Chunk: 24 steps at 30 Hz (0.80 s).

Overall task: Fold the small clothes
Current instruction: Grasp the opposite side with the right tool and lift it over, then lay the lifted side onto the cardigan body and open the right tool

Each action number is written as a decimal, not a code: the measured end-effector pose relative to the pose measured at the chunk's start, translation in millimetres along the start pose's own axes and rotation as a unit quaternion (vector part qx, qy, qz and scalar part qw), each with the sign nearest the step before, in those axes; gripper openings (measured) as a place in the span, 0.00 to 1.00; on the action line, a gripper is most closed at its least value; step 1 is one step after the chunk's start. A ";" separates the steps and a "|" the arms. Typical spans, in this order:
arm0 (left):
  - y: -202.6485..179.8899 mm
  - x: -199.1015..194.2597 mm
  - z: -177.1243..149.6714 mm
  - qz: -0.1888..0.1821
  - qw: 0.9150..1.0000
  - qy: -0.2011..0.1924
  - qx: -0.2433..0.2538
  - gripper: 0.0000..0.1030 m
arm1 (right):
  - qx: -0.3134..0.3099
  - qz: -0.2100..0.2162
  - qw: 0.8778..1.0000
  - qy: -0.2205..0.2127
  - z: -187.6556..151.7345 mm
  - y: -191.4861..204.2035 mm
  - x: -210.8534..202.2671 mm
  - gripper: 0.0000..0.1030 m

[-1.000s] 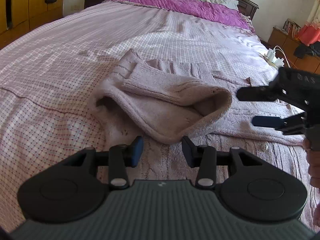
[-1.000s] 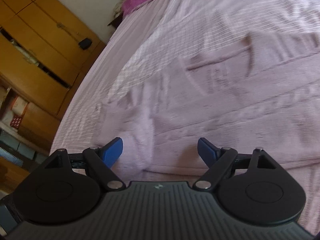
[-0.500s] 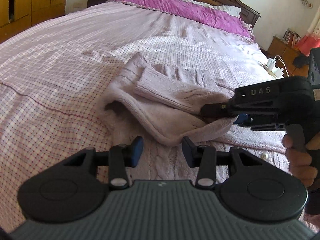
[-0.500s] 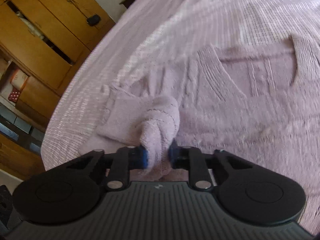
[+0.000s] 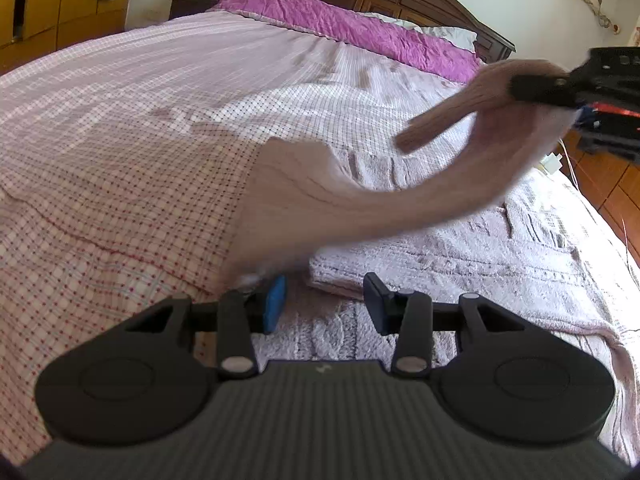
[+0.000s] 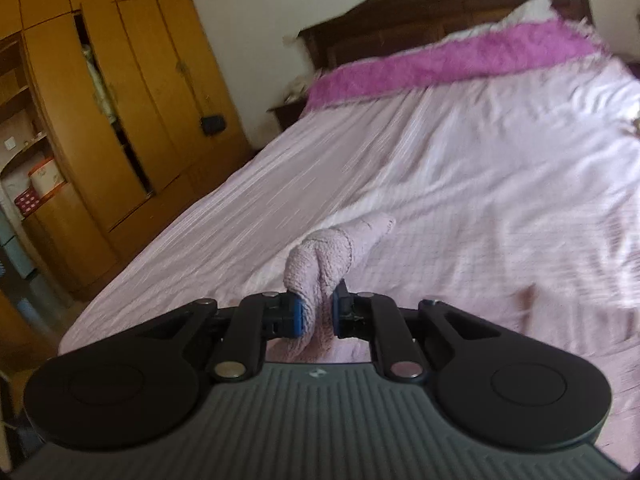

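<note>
A pale pink knitted cardigan (image 5: 460,248) lies flat on the checked bedsheet (image 5: 120,140). One sleeve (image 5: 360,196) is pulled up off it and stretches, blurred, toward the upper right. There my right gripper (image 5: 560,92) holds its cuff end. In the right wrist view the jaws of my right gripper (image 6: 318,314) are closing, with the bunched sleeve (image 6: 320,256) pinched between the blue pads. My left gripper (image 5: 325,304) hovers low over the cardigan's near edge. It stands open with nothing between its fingers.
A purple quilt (image 5: 352,28) and a dark wooden headboard (image 6: 440,12) lie at the far end of the bed. A yellow wardrobe (image 6: 120,120) stands on the left. White chargers and cables (image 5: 554,159) sit by the bed's right edge.
My right gripper came in open, shut on the folded sleeve, then rose and rolled, drawing the sleeve up and to the right. The left gripper stayed put.
</note>
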<state>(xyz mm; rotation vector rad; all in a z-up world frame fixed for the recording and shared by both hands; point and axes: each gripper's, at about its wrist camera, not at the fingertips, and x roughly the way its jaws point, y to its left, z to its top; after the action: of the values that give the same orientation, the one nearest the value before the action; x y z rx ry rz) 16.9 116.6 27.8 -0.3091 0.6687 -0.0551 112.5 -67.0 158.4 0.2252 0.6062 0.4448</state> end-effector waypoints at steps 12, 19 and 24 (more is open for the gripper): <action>-10.1 2.5 -4.2 0.018 0.999 0.010 0.028 0.43 | 0.049 -0.059 0.997 0.020 -78.5 -82.0 -6.4 0.15; -15.2 -1.1 -4.2 0.022 0.999 0.019 0.033 0.43 | 0.109 -0.059 0.991 0.054 -121.5 -109.6 -6.1 0.21; -17.8 -12.4 -0.4 0.010 0.999 0.025 0.033 0.43 | 0.077 -0.076 0.992 0.066 -114.9 -104.1 -23.9 0.51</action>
<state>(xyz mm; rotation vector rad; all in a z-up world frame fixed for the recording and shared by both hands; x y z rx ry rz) 7.8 101.4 40.2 -0.2390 0.7174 -0.0654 61.8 -161.3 43.8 0.2963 0.7837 0.2680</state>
